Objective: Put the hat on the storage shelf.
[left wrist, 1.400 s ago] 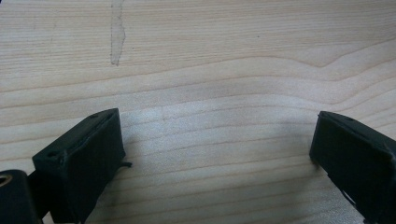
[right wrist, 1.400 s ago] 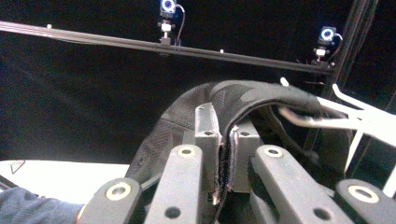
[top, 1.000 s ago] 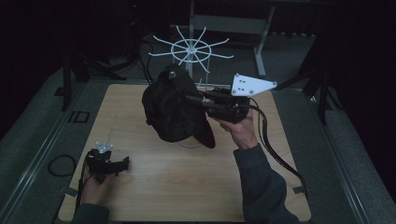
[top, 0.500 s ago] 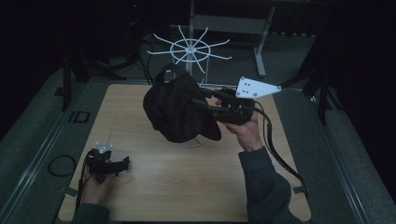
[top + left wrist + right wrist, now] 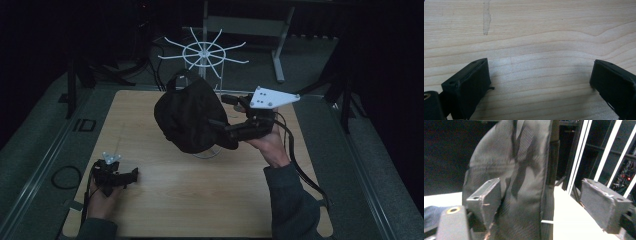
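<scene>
A black fabric bag [image 5: 187, 115] hangs over the middle of the wooden table [image 5: 165, 205], with a loop at its top, just in front of a white spoked rack [image 5: 202, 50]. My right gripper [image 5: 220, 111] reaches into it from the right. Its jaws have just been opening and now stand wide. In the right gripper view the bag [image 5: 524, 182] sits between them against the left pad [image 5: 485, 200], while the right pad [image 5: 602, 203] is clear of it. My left gripper [image 5: 131, 175] rests open at the table's front left, with bare wood between its jaws [image 5: 539, 72].
A thin white wire piece [image 5: 207, 154] lies on the table under the bag. A metal frame post [image 5: 277, 45] stands behind the rack. Dark stands and cables flank both sides of the table. A cable loop [image 5: 65, 176] lies on the floor at the left.
The right gripper's jaws have spread apart from a grip on the bag. The bag has settled slightly and hangs more upright. The left gripper has not moved.
</scene>
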`<state>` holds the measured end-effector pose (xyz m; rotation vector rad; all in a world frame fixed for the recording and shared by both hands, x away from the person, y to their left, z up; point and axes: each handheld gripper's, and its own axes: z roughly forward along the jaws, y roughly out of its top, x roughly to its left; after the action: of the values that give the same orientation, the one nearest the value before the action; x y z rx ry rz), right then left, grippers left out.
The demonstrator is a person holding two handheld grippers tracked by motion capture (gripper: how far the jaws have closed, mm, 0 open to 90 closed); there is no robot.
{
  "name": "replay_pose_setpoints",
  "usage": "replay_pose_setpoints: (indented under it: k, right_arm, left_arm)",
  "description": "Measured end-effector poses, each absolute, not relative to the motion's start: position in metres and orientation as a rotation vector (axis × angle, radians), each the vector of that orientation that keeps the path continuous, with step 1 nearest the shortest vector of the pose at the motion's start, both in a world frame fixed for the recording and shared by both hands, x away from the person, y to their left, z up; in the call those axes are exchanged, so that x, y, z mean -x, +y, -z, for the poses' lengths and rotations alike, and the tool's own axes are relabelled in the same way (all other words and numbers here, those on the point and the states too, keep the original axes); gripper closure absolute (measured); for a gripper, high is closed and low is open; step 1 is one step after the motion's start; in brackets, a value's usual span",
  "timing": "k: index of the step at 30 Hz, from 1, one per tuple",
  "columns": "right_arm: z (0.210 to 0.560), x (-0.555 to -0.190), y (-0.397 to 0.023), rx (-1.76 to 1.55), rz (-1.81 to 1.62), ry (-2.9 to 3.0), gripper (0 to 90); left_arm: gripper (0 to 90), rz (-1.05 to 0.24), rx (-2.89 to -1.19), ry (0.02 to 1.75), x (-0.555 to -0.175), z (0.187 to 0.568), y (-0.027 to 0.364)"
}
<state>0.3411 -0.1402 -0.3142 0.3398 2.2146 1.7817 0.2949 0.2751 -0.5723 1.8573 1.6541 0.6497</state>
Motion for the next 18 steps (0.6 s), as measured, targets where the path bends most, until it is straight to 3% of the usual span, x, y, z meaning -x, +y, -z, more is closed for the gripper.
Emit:
replay_pose_setpoints:
  k: [18]
  right_arm:
    - [0.340,-0.343,-0.169,-0.463,-1.663,2.304,15.0]
  left_arm:
    - [3.0,-0.649,-1.859,1.654,-0.295,0.572,0.275]
